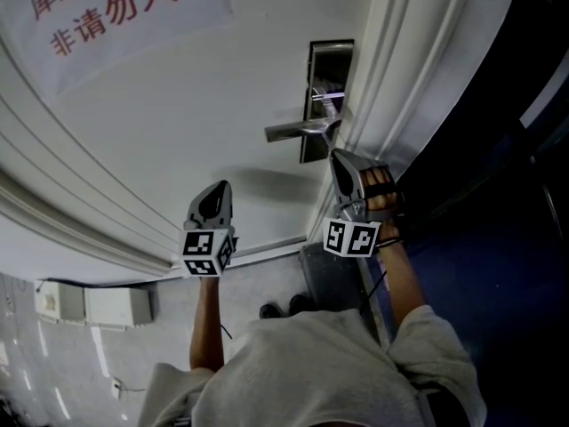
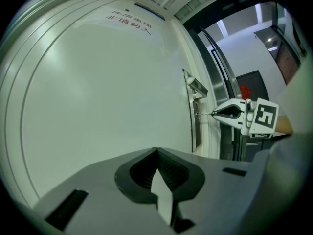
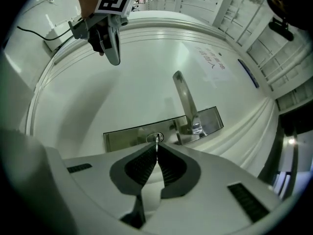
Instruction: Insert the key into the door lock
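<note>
On the white door (image 1: 204, 105), a steel lock plate (image 1: 330, 69) carries a lever handle (image 1: 298, 130). In the right gripper view, my right gripper (image 3: 156, 148) is shut on a thin metal key (image 3: 156, 141), whose tip sits in the keyhole (image 3: 155, 137) of the lock plate (image 3: 127, 133), beside the handle (image 3: 185, 99). The left gripper view shows the same from the side: the right gripper (image 2: 215, 113) holds the key (image 2: 203, 114) level against the plate (image 2: 193, 126). My left gripper (image 1: 222, 185) hovers close to the door's bare face, left of the lock, jaws shut on nothing (image 2: 156, 151).
A paper notice with red characters (image 1: 107, 12) is stuck on the door's upper part. The white door frame (image 1: 400, 78) runs right of the lock, with a dark opening (image 1: 498, 149) beyond it. A white wall box with a cable (image 1: 89, 305) sits low on the left.
</note>
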Demonstrator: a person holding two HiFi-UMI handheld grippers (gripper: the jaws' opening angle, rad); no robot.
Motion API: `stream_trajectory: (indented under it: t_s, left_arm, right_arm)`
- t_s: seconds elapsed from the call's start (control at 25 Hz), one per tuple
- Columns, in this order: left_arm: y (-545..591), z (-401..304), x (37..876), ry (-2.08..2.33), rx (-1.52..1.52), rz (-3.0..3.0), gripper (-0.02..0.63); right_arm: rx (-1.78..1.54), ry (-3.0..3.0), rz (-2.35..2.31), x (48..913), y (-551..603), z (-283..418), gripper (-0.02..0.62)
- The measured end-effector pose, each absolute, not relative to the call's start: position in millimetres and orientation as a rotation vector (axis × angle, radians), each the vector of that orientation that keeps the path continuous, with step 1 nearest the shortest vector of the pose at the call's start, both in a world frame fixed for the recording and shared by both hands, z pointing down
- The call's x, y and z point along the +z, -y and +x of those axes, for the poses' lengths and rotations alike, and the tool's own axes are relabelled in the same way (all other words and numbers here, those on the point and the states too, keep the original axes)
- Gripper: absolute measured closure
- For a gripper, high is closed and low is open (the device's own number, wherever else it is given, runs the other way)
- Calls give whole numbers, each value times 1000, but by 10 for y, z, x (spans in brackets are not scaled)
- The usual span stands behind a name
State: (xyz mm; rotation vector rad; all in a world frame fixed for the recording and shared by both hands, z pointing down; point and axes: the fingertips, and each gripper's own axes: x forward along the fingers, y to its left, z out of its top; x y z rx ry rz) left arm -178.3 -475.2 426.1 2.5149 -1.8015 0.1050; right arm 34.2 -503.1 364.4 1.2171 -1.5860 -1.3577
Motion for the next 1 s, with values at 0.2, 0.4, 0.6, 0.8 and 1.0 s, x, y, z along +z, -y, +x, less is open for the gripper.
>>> stream_trajectory:
  t_s: [0.2, 0.4, 0.6, 0.8, 1.0]
  left_arm:
    - [4746, -1764, 4251, 1793, 100, 2522, 589]
    - [4738, -1785, 4283, 1787, 108, 2509, 589]
    - [4770, -1762, 4255, 1782, 96, 2524, 589]
    - [4783, -1744, 4315, 1758, 119, 2516, 589]
    - [4806, -1713, 4256, 1761, 96, 2541, 589]
  right_arm:
    - [-1359, 1567, 1210, 3644, 5083, 325, 566]
    - [-1367, 1546, 1205, 3648, 5095, 309, 566]
    - [-1365, 1522, 1198, 3636, 5113, 317, 566]
    - [-1353, 1516, 1207, 3636, 5123, 319, 566]
    - [-1366, 1466, 1197, 3635, 5140, 317, 566]
